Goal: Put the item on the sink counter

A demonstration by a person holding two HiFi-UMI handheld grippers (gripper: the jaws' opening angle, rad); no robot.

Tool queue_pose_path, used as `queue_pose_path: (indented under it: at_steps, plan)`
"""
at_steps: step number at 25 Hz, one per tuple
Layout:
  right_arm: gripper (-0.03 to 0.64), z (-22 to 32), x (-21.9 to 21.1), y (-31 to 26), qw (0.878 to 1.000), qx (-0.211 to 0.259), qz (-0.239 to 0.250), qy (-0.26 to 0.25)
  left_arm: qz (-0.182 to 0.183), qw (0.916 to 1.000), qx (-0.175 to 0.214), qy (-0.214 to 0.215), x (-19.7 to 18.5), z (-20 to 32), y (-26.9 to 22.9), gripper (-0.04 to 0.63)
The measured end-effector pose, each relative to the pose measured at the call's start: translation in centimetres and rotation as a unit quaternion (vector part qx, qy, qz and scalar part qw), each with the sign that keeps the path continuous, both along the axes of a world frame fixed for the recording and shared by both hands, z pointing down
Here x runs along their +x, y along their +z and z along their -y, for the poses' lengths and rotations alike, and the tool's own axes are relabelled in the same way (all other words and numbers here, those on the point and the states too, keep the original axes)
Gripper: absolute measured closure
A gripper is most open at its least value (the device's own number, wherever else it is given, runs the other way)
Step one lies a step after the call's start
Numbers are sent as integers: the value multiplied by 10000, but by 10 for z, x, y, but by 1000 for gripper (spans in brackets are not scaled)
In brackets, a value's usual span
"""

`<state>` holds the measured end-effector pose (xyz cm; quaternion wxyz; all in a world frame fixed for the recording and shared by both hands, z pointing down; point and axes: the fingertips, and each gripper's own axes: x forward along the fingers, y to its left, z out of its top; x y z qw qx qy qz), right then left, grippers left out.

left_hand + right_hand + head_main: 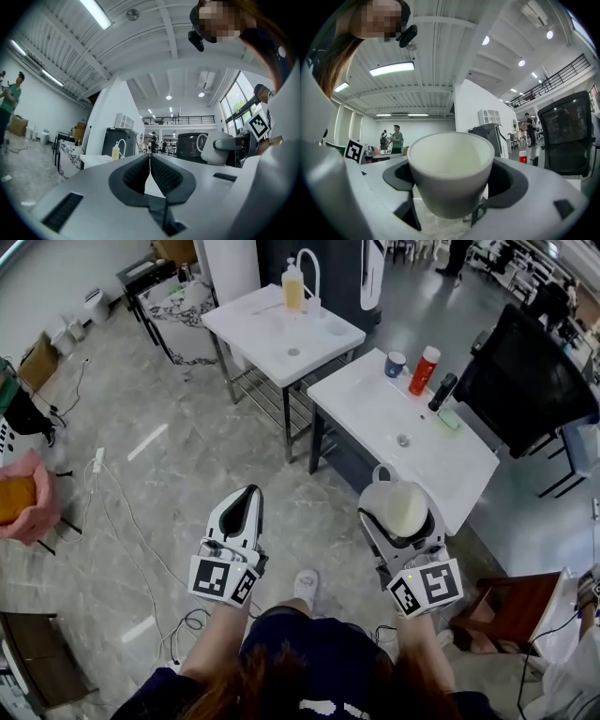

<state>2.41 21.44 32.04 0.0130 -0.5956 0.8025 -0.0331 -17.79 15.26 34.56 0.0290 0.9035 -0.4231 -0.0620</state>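
Step in hand: carry. Nothing set down yet.

Right tool (pixel 405 514): clenched on the white mug (pixel 451 161), one jaw on each side of its wall. The mug is upright, mouth up, and looks empty. In the head view its handle points away from me. It hangs in the air over the floor, close to the near end of the sink worktop (pixel 366 409) and not resting on it.

Left tool (pixel 150 157): jaws together with nothing between the pads. It is held level beside the right tool, out over the floor.

Sink worktop, far end: red bottle (pixel 425 369), small dark cup (pixel 396 363), a dark upright item (pixel 442 390) I cannot identify, and a green piece (pixel 449 418) near the basin edge. The drain (pixel 403 440) sits mid-basin. The near end appears bare.

A second white worktop (pixel 309 343) farther off carries a yellow bottle (pixel 293 285). I judge it is not the target.

Next move, as I judge it:
- Bring the right tool forward over the near flat part of the sink worktop.
- Keep the mug upright while lowering it until its base sits flat.
- Open the jaws and draw back without catching the handle.
- Stay off the basin slope, where the base could rock.
- Left tool not needed.
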Motion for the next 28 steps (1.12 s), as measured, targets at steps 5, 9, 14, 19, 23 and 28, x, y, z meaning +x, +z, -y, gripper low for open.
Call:
queue_pose_path:
  at_steps: [5, 9, 14, 19, 23, 28]
  plan:
    - [167, 49, 12, -8, 9999, 15, 24, 170, -49, 9998, 38, 205, 16, 57, -8, 571]
    - [168, 78, 27, -9, 9997, -20, 38, 252, -29, 9997, -15, 236, 27, 89, -8, 571]
    - [168, 119, 49, 0, 9997, -77, 100, 231, 18, 9997, -118, 198, 42, 123, 4, 571]
    - [167, 171, 74, 11, 9998, -71, 162, 18, 71, 9999, -122, 0, 66, 164, 13, 571]
    - [168, 225, 105, 4, 9995, -3, 99, -309, 43, 9996, -81, -280, 96, 208, 8, 571]
    - [167, 299, 153, -12, 9979, 107, 64, -628, 385, 9982, 209, -419, 152, 263, -6, 571]
